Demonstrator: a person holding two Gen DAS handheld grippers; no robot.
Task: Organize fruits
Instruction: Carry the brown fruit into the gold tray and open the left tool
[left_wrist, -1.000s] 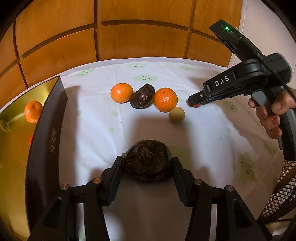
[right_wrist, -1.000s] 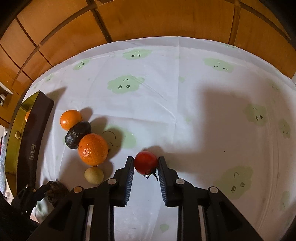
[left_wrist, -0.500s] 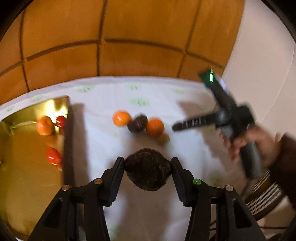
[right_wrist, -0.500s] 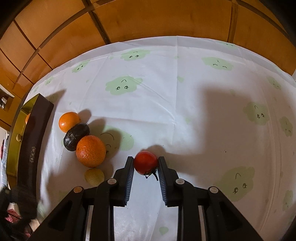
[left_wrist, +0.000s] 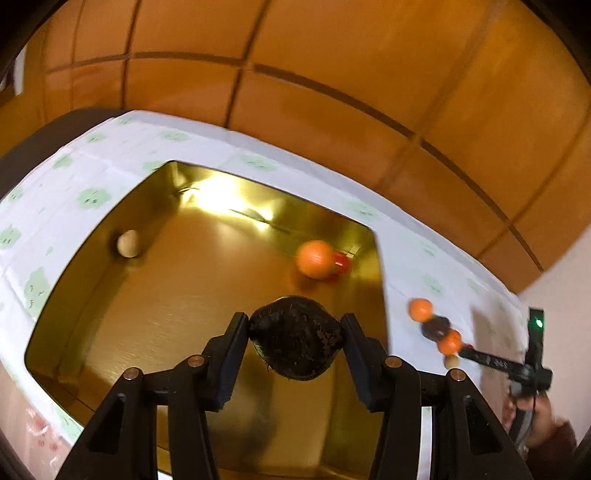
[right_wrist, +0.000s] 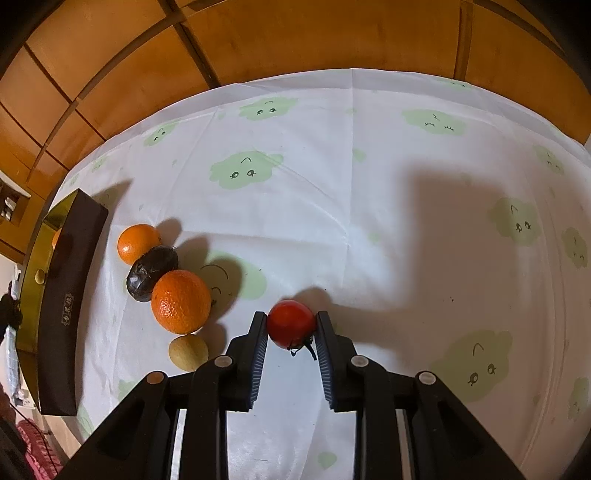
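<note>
Left wrist view: our left gripper (left_wrist: 295, 334) pinches a dark, rough-skinned round fruit (left_wrist: 294, 338) between both pads, held over the floor of a gold-lined box (left_wrist: 122, 306). Inside the box, a mandarin (left_wrist: 314, 259) lies at 12 o'clock from the held fruit, touching a red tomato (left_wrist: 341, 263) on its 3 o'clock side; a small pale fruit (left_wrist: 128, 243) sits near the wall at 10 o'clock. On the cloud-print tablecloth (left_wrist: 436, 273), at 3 o'clock outside the box, a blurred row of fruit leads toward our right gripper (left_wrist: 471, 350).

Right wrist view: our right gripper (right_wrist: 291, 326) is pressed onto a cherry tomato (right_wrist: 291, 324), its pads touching both sides, with the tomato low over the tablecloth (right_wrist: 369, 184); we cannot tell whether it touches the cloth. At 9 o'clock from it lies a large orange (right_wrist: 181, 301), touching a dark passion fruit (right_wrist: 151, 273) at 11 o'clock, which in turn touches a smaller orange (right_wrist: 137, 243). A small yellowish fruit (right_wrist: 188, 352) rests just below the large orange. The box's dark outer wall (right_wrist: 70, 295) stands at the far 9 o'clock edge.
</note>
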